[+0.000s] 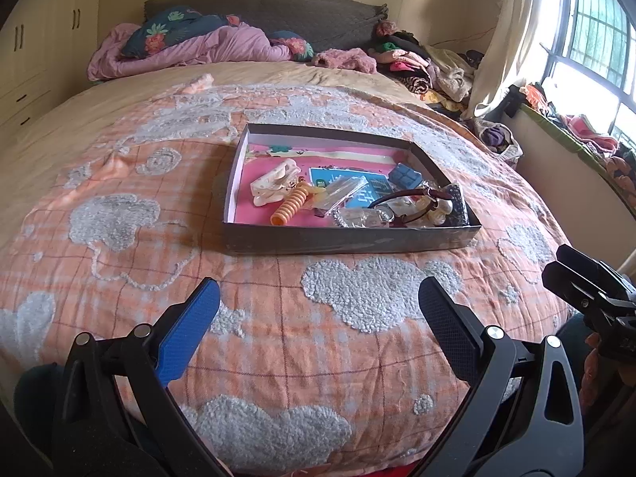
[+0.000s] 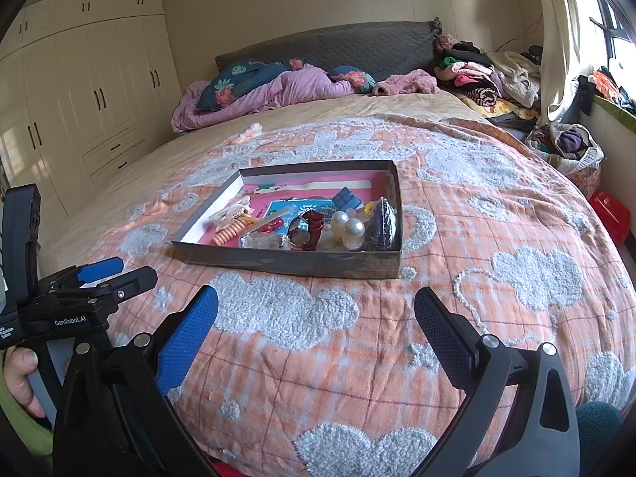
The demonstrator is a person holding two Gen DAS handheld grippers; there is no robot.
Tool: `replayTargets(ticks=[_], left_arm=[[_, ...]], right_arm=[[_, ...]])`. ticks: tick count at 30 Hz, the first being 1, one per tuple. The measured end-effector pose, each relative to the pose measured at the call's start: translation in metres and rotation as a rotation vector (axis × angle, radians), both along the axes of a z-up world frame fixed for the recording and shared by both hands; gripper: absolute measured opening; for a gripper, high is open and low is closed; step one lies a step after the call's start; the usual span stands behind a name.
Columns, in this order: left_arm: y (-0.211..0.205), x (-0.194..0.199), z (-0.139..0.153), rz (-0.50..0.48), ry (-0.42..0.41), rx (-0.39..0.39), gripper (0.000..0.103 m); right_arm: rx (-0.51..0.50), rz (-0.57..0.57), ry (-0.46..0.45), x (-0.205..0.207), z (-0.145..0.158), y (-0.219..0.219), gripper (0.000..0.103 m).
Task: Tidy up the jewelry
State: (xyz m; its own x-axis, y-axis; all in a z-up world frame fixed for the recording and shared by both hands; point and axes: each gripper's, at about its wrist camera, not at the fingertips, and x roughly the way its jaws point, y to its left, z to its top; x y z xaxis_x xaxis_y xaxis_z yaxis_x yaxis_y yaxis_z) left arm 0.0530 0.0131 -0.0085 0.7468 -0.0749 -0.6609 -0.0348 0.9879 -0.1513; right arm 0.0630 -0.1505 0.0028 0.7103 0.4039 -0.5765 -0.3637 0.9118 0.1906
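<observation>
A shallow dark box [image 1: 349, 240] [image 2: 286, 264] with a pink lining lies on the orange bedspread. Inside it are an orange spiral hair tie [image 1: 288, 207] [image 2: 228, 232], a cream hair claw [image 1: 274, 183], a dark red bracelet [image 1: 409, 198], a watch [image 2: 298, 234], pearl pieces [image 2: 351, 230], a blue bar [image 1: 403, 175] and small clear bags. My left gripper [image 1: 318, 310] hovers open over the bedspread in front of the box, holding nothing. My right gripper [image 2: 316, 318] is also open and empty, in front of the box's near wall. Each gripper shows at the edge of the other's view.
The bedspread [image 1: 278, 318] covers a wide bed. A purple duvet [image 1: 198, 47] and floral pillows lie by the headboard. Piled clothes [image 2: 489, 75] fill the far right corner. Wardrobes [image 2: 79, 91] line the left wall, a window [image 1: 588, 39] the right. A hand [image 2: 20, 373] grips the left handle.
</observation>
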Motion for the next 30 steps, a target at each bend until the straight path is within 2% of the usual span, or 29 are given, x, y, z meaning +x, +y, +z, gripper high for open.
replayTargets(ticks=[30], left_arm=[[-0.0009,-0.0006,0.0001,0.0,0.003,0.01,0.094]], right_arm=[[-0.007,0.005,-0.004,-0.0014,0.0029,0.0026,0.098]])
